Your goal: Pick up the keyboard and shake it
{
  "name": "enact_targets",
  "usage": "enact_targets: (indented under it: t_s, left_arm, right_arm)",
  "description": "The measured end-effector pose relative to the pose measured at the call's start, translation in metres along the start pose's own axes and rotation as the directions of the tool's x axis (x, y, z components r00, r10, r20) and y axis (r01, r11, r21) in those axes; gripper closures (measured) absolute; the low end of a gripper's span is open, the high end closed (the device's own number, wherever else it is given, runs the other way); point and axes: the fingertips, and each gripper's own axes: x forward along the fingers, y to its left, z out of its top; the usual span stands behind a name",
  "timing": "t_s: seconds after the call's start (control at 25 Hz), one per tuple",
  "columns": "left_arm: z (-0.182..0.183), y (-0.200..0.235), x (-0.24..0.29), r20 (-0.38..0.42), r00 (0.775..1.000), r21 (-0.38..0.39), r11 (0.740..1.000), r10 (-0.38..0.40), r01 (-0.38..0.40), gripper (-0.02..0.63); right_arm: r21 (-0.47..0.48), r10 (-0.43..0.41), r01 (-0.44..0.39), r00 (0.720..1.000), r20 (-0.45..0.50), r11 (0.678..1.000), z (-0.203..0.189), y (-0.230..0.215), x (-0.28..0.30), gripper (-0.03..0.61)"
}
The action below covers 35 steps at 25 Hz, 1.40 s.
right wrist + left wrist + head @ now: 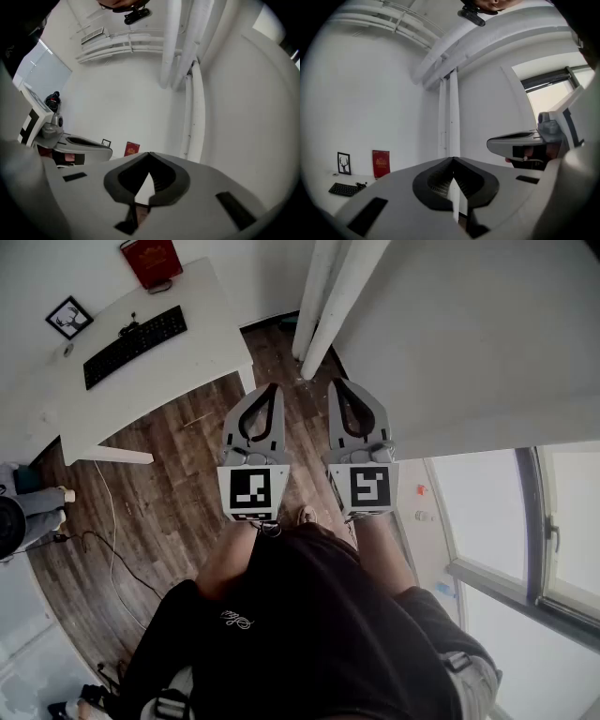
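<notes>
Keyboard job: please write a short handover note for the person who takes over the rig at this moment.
Left gripper: jaws shut, nothing in them, held level over the wooden floor.
Right gripper: the same, shut and empty, beside the left one.
Keyboard: lies flat on the white desk, away from both grippers, near a red book and a framed picture.
Done: nothing; the keyboard is not yet touched.
Left: go to the desk, open the jaws, grip the keyboard, lift it, shake it.
</notes>
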Motion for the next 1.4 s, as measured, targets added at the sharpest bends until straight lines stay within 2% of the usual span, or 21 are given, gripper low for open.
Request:
enact_targets:
  t_s: [0.24,0.56,0.76,0.96,1.2,1.4]
  left_arm:
    - [-0.004,0.033,-0.006,-0.006,1.000,-0.011,1.000,-0.015,0.015,0.612]
    - [-0.024,0.084,-0.028,-0.059,0.998,0.009,1.000,-0.025,0.026,0.612]
    - [-0.040,0.128,-0.052,-0.100,0.993,0.003,0.998,0.056,-0.056,0.612]
    - [-0.052,0.168,-0.050,-0.126,0.983,-0.002,0.991,0.136,-0.137,0.612]
    - [-0.057,0.231,-0.032,-0.152,0.953,0.049,0.965,0.261,-0.256,0.612]
    - [-0.038,0.280,0.009,-0.147,0.932,0.113,0.941,0.332,-0.318,0.612]
  right_arm:
    - [-0.030,-0.006,0.006,1.000,-0.018,1.000,0.000,0.027,0.017,0.557]
    - [0.020,0.041,-0.040,0.999,-0.023,0.999,-0.008,0.088,0.044,0.557]
    - [0.042,0.147,-0.146,0.989,-0.027,0.988,-0.010,0.135,0.071,0.557]
    - [0.040,0.253,-0.253,0.967,-0.009,0.967,-0.013,0.164,0.111,0.557]
    - [0.082,0.392,-0.393,0.919,0.038,0.916,-0.019,0.203,0.182,0.557]
    - [0.086,0.463,-0.471,0.881,0.100,0.878,-0.001,0.205,0.254,0.557]
